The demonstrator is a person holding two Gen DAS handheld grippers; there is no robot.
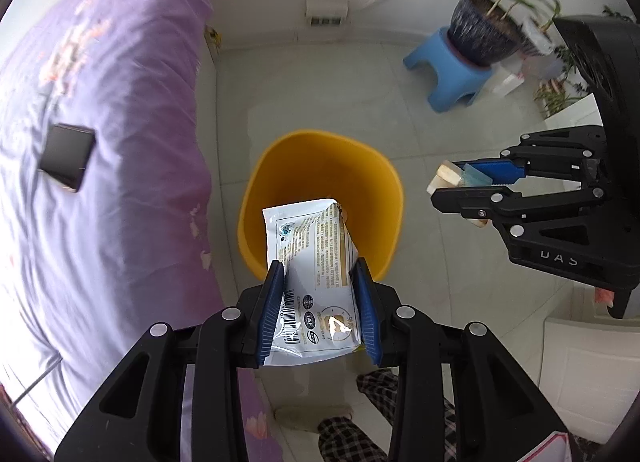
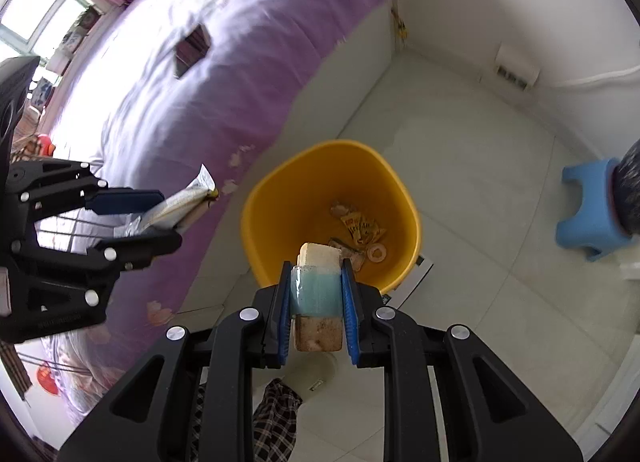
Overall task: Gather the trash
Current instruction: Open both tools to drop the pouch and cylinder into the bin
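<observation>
A yellow bin (image 1: 380,190) stands on the tiled floor beside the bed, with several wrappers (image 2: 360,234) at its bottom. My left gripper (image 1: 319,266) is shut on a white printed packet (image 1: 312,238), which hangs above the bin's near rim. In the right wrist view the left gripper (image 2: 170,218) sits left of the bin (image 2: 256,214) with the packet (image 2: 188,198) sticking out of it. My right gripper (image 2: 316,264) is shut on a beige block in a teal wrapper (image 2: 320,286), over the bin's near edge. The left wrist view shows the right gripper (image 1: 442,180) to the right of the bin.
A bed with a purple cover (image 1: 100,142) runs along the left, with a dark square object (image 1: 68,156) on it. A blue stool (image 1: 452,70) with a potted plant (image 1: 484,34) stands at the far right. A person's plaid trouser leg (image 1: 360,434) and slipper (image 2: 316,374) are just below.
</observation>
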